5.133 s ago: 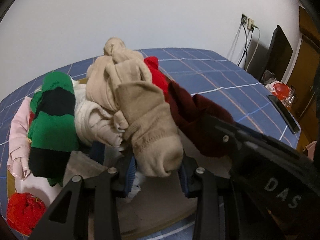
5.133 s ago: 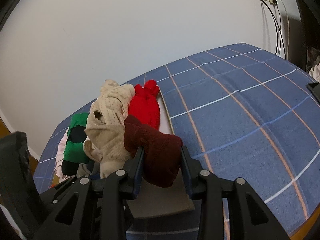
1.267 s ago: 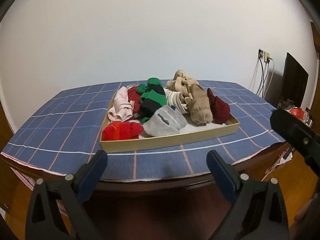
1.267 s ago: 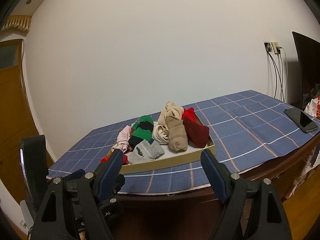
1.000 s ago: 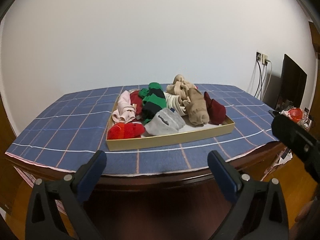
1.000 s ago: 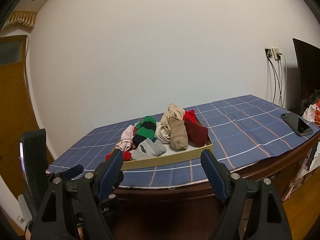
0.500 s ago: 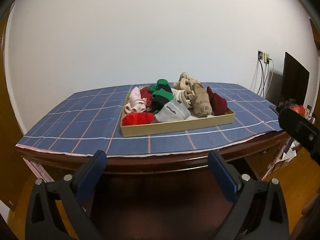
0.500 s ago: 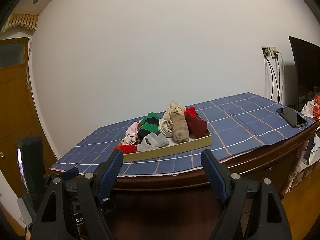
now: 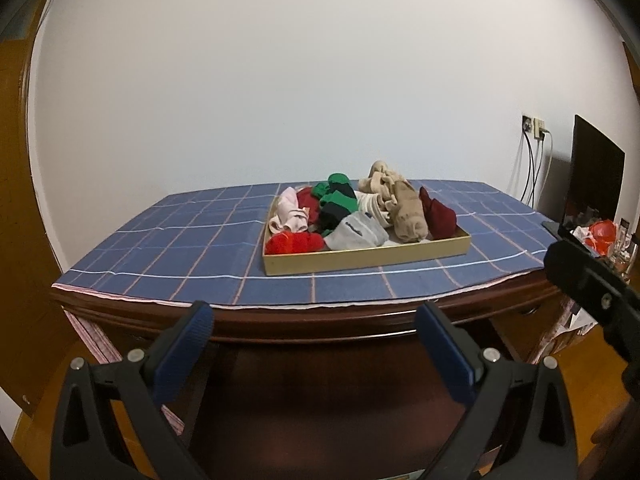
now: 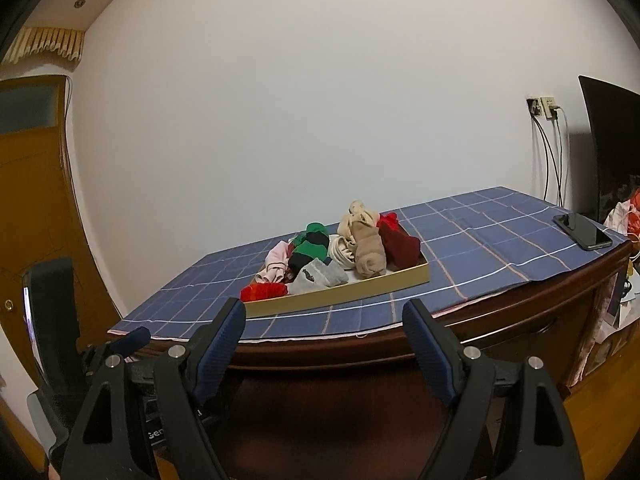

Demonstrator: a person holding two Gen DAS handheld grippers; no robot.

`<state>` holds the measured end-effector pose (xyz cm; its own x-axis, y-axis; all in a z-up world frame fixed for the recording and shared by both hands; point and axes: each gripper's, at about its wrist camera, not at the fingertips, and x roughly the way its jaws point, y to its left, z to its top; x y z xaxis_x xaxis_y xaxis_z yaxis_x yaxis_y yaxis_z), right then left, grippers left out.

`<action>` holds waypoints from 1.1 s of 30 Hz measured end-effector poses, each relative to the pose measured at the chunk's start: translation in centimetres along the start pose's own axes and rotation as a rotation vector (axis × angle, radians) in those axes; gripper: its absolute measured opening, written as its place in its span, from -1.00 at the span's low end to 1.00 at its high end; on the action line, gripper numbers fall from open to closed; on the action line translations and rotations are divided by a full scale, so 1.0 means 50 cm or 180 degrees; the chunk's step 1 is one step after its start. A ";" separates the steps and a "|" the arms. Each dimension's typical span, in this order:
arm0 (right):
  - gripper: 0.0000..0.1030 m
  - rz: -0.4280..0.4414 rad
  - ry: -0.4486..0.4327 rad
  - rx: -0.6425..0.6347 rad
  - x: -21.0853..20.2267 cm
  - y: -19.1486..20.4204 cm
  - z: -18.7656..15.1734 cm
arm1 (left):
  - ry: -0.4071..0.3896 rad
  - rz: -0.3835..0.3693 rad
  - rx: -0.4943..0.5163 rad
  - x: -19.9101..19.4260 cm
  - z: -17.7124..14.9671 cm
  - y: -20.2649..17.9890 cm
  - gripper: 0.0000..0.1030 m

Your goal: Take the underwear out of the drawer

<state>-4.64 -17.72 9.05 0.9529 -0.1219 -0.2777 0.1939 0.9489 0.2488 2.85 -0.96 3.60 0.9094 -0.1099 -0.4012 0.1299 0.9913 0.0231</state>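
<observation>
Left wrist view: the shallow tan drawer [image 9: 366,257] sits mid-frame on a blue checked cloth [image 9: 192,248] over a dark wooden table [image 9: 360,328], heaped with rolled soft underwear [image 9: 360,210] in red, green, grey, beige and maroon. Both claws, left gripper [image 9: 314,346] and right gripper [image 10: 322,338], gape released and empty at the lower frame, well apart from it. A black phone [image 10: 582,231] lies flat at right.
</observation>
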 end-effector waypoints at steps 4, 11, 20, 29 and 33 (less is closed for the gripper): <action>0.61 -0.0002 -0.0028 0.0030 -0.006 -0.004 0.000 | 0.0015 0.0034 -0.0048 -0.004 -0.001 0.004 0.99; 0.62 0.0007 -0.0032 0.0030 -0.008 -0.003 0.000 | 0.0044 0.0040 -0.0072 0.000 -0.004 0.006 0.99; 0.62 0.0027 -0.0009 0.0012 -0.007 0.002 -0.002 | 0.0045 0.0053 -0.0076 -0.002 -0.005 0.010 0.99; 0.62 0.0031 -0.0010 0.0025 -0.007 0.001 -0.002 | 0.0029 0.0087 -0.0076 -0.002 -0.004 0.011 0.99; 0.62 0.0032 -0.0018 0.0018 -0.008 0.002 -0.002 | 0.0022 0.0102 -0.0076 -0.002 -0.003 0.013 0.99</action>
<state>-5.03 -17.55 9.12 0.9561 -0.1140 -0.2701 0.1857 0.9485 0.2568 2.79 -0.27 3.49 0.9101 -0.0775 -0.4070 0.0912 0.9957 0.0144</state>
